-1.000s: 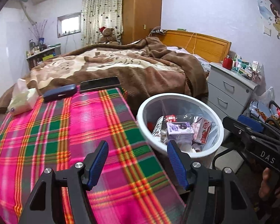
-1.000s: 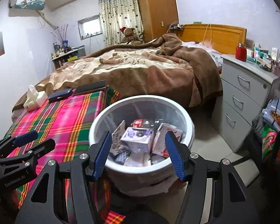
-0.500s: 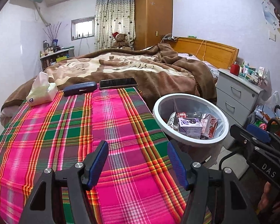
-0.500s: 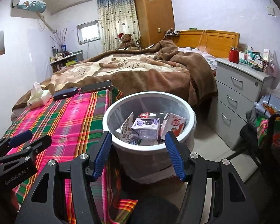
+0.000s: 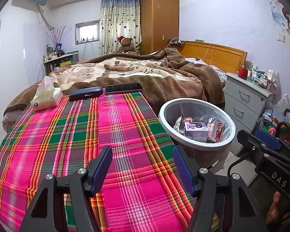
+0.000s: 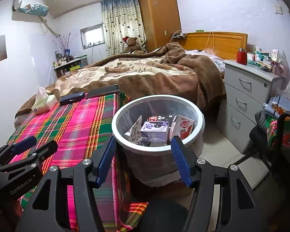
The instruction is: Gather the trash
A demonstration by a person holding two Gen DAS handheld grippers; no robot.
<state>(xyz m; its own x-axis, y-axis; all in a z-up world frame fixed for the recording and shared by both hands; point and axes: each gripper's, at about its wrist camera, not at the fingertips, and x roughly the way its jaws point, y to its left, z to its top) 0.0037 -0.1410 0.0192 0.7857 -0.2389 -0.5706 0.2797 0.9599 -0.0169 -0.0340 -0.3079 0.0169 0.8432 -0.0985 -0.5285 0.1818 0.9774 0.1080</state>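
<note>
Bedroom: plaid cloth (image 5: 71, 135) in pink and green spread over the near end of a bed, brown blanket (image 5: 145, 73) behind.
Along the cloth's far edge: tissue pack (image 5: 45, 96), dark case (image 5: 85, 93), phone (image 5: 123, 88), case and phone lying long-side along that edge. Rest of cloth bare.
Right edge of cloth dropping to floor; white trash bin (image 6: 200, 123) standing upright just beside that edge, mouth up, drink cartons (image 6: 154, 131) heaped inside at mixed tilts.
Grey drawer unit (image 6: 247, 100) right of bin, strip of open floor between.
Left gripper (image 5: 143, 166) above the cloth, jaws apart, nothing between.
Right gripper (image 6: 143, 156) before the bin's near rim, jaws apart, nothing held.
</note>
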